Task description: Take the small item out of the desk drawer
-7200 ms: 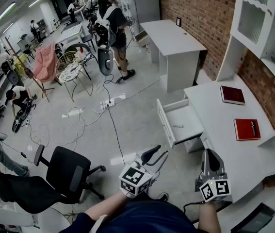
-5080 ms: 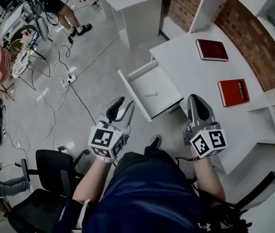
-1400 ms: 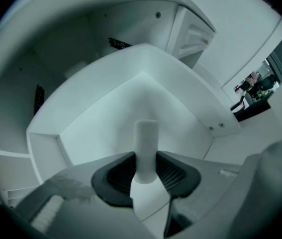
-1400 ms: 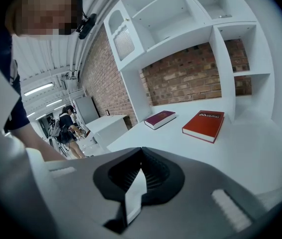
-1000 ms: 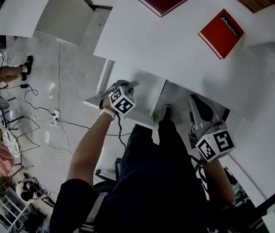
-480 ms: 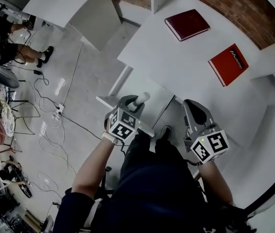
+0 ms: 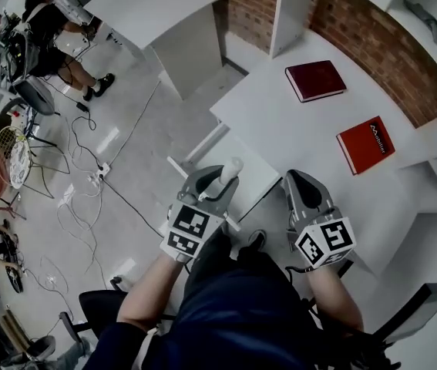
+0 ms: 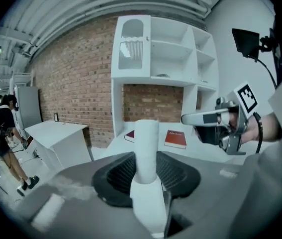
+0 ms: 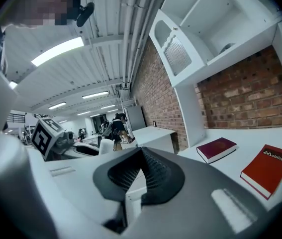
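While the left gripper (image 7: 222, 177) hangs over the front end of the open drawer (image 7: 263, 166), we see its jaws closed on a small white cylinder (image 7: 230, 169), which is the item we are after. Our left gripper view shows that cylinder pinched near its lower end between the two ribbed pads, with most of its length sticking out past the jaw tips. It is up in the air and touches neither the drawer nor the desk (image 7: 280, 118).

Our right gripper (image 7: 294, 179) hovers just beside the left one, over the near edge of the desk, and its jaws are pressed together with nothing between them.

Farther back on the desk lie a dark red book (image 7: 315, 80) and a bright red book (image 7: 365, 143), well apart from each other and from both grippers. Behind them we see a brick wall (image 7: 372, 48) and white shelves (image 7: 415, 10). Off to the left stands a second white desk (image 7: 164, 14), with cables (image 7: 87, 183) trailing across the floor
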Action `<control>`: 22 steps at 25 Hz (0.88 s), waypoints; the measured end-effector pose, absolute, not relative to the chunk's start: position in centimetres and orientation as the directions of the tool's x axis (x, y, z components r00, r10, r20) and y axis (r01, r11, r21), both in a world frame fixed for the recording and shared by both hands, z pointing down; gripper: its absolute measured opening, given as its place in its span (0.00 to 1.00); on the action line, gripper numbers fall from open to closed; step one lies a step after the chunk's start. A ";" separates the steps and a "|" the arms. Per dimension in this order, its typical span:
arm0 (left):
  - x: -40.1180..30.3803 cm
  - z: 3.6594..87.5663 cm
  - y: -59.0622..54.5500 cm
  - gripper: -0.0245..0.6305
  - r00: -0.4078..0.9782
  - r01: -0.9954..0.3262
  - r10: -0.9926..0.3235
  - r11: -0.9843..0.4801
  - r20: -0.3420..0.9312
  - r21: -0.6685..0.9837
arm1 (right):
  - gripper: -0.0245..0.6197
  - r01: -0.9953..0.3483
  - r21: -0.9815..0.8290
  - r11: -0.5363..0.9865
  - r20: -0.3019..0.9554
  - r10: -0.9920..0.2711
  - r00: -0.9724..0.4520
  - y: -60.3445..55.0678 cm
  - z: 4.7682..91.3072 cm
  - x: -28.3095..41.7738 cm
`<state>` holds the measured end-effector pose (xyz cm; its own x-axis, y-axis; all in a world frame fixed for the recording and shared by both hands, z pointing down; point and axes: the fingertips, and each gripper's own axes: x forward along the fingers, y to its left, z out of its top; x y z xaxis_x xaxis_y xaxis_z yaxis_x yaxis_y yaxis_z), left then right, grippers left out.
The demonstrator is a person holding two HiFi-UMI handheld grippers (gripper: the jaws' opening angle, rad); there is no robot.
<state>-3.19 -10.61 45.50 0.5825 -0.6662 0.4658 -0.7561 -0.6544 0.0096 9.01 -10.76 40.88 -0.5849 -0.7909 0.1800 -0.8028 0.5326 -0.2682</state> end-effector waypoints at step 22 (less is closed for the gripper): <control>-9.0 30.5 -13.6 0.25 0.550 -0.835 -0.829 -0.545 0.100 0.075 | 0.04 -0.805 -0.116 0.582 -0.055 -0.813 -0.580 -12.8 29.1 4.1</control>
<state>-8.98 -13.57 30.50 0.5503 -0.8290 0.0997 -0.8349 -0.5452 0.0752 4.07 -12.81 29.09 -0.5800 -0.8127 -0.0552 -0.8047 0.5822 -0.1162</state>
